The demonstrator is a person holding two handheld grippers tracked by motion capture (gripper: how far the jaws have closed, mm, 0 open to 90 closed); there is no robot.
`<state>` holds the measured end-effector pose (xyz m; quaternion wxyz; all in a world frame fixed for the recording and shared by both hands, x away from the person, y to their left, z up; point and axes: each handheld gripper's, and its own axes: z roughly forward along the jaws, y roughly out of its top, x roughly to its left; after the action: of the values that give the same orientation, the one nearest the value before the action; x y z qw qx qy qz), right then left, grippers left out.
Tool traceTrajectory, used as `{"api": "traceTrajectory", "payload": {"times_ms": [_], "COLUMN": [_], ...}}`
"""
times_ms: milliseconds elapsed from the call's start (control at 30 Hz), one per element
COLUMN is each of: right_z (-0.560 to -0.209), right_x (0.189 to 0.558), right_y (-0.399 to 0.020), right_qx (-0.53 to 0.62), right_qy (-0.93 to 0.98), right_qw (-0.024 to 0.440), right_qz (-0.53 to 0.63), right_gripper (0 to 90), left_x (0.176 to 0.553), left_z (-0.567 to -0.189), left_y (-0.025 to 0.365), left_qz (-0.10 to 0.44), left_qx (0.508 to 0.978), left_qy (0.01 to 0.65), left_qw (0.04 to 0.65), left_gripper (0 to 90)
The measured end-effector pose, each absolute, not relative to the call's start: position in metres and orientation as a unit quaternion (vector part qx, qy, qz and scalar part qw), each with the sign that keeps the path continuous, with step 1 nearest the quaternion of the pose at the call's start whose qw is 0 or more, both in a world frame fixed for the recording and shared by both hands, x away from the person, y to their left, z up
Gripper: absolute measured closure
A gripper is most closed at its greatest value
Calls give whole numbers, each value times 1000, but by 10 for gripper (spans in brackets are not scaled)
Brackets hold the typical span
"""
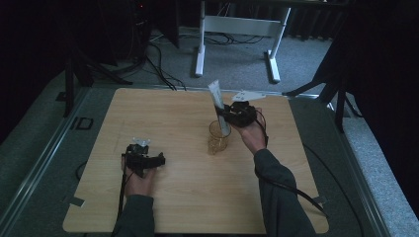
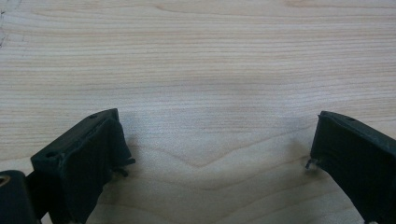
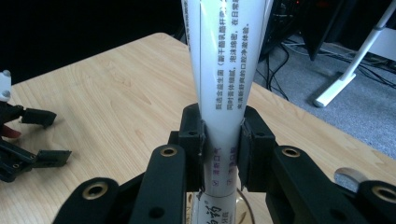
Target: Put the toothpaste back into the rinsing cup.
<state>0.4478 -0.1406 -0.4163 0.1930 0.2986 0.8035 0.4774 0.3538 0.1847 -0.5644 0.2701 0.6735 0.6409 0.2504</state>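
A white toothpaste tube (image 1: 218, 101) stands tilted with its lower end inside a clear amber glass cup (image 1: 218, 138) near the table's middle. My right gripper (image 1: 228, 115) is shut on the tube just above the cup; in the right gripper view the tube (image 3: 223, 84) rises between the black jaws, the gripper (image 3: 222, 144) pinching its printed lower part. My left gripper (image 1: 157, 160) rests low at the front left of the wooden table (image 1: 163, 123), held by a hand. In the left gripper view this gripper (image 2: 215, 154) stands open over bare wood.
The table's edges drop to grey carpet on all sides. A white desk frame (image 1: 237, 29) and cables lie on the floor beyond the far edge. A dark stand leg (image 1: 326, 89) reaches toward the back right corner.
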Motion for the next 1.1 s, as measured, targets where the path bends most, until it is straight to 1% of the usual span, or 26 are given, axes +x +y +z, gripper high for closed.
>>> {"api": "traceTrajectory", "payload": {"times_ms": [400, 433, 533, 567, 667, 767, 833, 900, 1100], "right_z": [-441, -443, -449, -450, -447, -436, -430, -428, -439], "right_x": [444, 443, 440, 437, 432, 425, 420, 417, 418], "right_y": [-127, -126, -126, -126, -136, -151, -163, -175, -213], "right_qx": [288, 286, 281, 278, 285, 297, 304, 317, 373], "right_qy": [833, 837, 848, 850, 837, 816, 807, 805, 785], "right_qw": [183, 181, 171, 184, 192, 197, 208, 209, 211], "right_qz": [435, 429, 416, 408, 427, 456, 462, 456, 447], "right_gripper": [733, 719, 589, 587, 490, 437, 411, 396, 385], "left_x": [354, 354, 354, 354, 354, 354, 354, 354, 354], "left_z": [-564, -564, -564, -564, -564, -565, -565, -565, -564], "left_y": [185, 185, 185, 185, 184, 184, 184, 184, 184], "left_qz": [251, 251, 250, 250, 250, 250, 251, 250, 251], "left_qx": [673, 674, 675, 675, 675, 675, 675, 675, 675], "left_qy": [641, 641, 640, 639, 639, 639, 639, 639, 639], "left_qw": [270, 270, 271, 271, 271, 271, 271, 271, 271], "left_gripper": [22, 22, 22, 23, 23, 23, 23, 23, 23]}}
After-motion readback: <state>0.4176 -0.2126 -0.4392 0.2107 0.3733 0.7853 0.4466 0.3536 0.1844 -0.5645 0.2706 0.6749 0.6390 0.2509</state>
